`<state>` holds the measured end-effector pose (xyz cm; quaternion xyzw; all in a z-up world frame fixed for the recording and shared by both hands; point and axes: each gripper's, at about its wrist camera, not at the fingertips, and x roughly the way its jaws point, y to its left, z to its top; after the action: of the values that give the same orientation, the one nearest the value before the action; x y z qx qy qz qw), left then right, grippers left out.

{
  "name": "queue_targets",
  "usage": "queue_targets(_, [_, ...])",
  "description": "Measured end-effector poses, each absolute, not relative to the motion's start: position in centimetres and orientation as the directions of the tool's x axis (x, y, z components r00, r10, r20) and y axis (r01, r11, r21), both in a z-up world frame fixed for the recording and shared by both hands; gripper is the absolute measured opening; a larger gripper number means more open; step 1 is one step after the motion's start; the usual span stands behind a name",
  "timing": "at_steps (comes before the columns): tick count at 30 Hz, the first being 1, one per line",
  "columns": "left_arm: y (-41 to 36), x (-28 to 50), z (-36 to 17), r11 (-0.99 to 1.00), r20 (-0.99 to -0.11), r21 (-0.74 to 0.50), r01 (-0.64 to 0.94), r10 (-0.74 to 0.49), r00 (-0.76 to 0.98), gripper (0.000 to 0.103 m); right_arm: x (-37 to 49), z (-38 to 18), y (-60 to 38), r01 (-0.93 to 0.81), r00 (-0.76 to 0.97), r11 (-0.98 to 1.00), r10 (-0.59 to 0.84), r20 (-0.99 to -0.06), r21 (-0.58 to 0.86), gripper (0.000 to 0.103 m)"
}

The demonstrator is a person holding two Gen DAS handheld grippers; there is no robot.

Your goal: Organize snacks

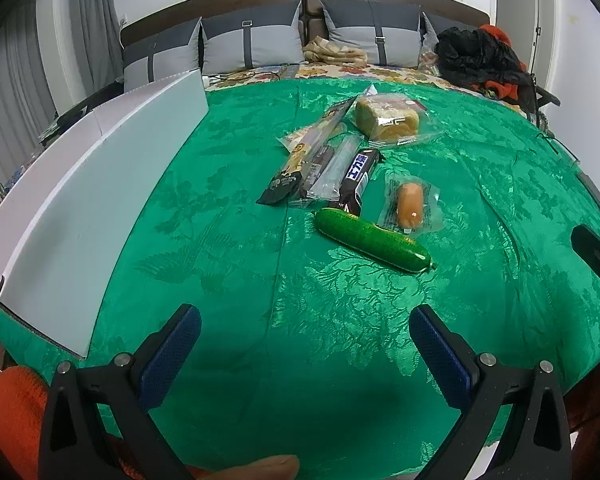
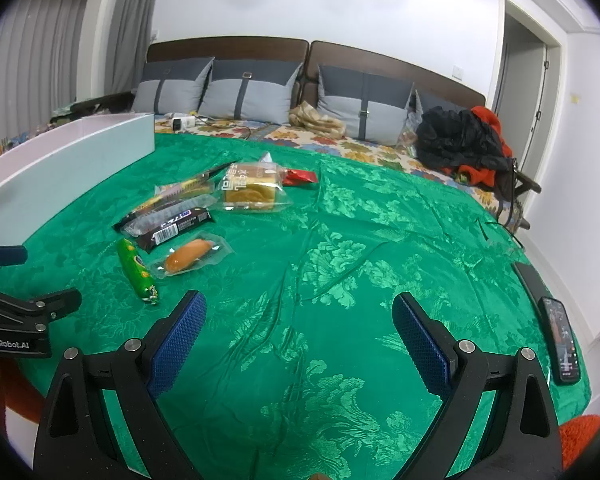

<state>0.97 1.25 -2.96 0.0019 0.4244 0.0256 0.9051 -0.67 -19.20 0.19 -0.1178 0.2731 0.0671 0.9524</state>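
Snacks heaped mid-bed, both my tongs spread and empty.
Wrappers overlap, labels unreadable; the sausage [image 1: 374, 239] lies nearest, bare green cover [image 2: 340, 280] ahead, box [image 1: 100, 184] at left edge.

"GenRobot.AI" in white on the black left gripper [image 2: 32, 312] body; snack wrapper print unreadable.
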Motion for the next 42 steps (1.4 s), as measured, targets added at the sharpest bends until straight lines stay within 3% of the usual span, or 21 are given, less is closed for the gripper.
queue_targets(24, [1.3,1.1,-3.5,0.998,-0.785,0.043,-0.050,0.065,0.616,0.103,-0.6,-0.2,-19.1,-0.199,0.833,0.963,0.068,-0.549,-0.182,0.096])
queue_targets(42, [3.3,2.4,-5.7,0.994,-0.851,0.001,-0.107,0.057,0.522,0.103,-0.2,-1.0,-19.2,-0.209,0.807,0.963,0.073,-0.586,-0.168,0.096])
